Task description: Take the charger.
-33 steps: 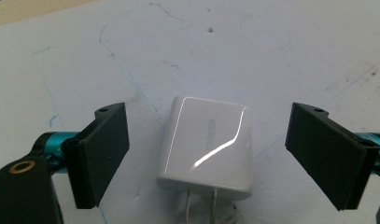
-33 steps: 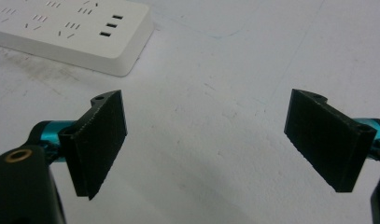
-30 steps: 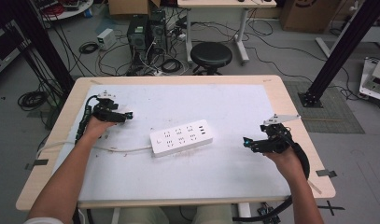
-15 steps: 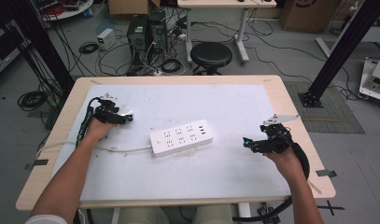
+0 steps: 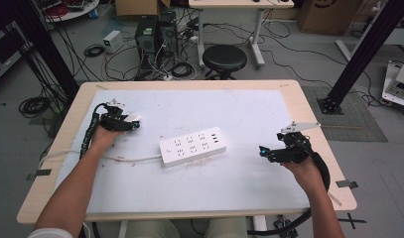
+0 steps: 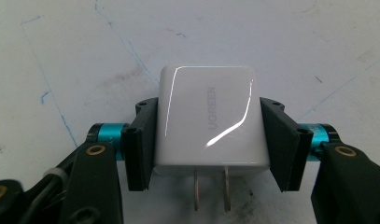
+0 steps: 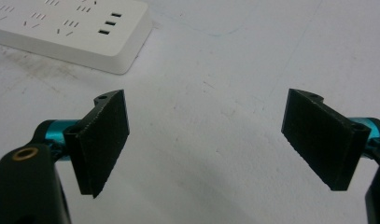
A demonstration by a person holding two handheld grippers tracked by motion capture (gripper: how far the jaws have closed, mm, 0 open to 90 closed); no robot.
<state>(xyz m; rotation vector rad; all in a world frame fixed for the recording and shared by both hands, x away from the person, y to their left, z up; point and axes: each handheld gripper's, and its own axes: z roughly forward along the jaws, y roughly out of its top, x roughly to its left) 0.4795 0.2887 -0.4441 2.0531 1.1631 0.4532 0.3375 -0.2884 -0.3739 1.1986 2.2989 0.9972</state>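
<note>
A white mat (image 5: 249,124) is covering the wooden table (image 5: 316,129), with cables and a black stool (image 5: 224,58) sitting on the floor beyond the far edge. Over at the left, the left gripper (image 6: 208,140) is pinching a white charger (image 6: 208,116) by its sides (prongs pointing back toward the camera, UGREEN lettering on its face). The power strip (image 5: 193,146) is lying mid-table, its cord (image 5: 115,158) trailing left. On the right, the right gripper (image 7: 206,140) is hovering near the mat with its jaws spread wide, gripping nothing.
</note>
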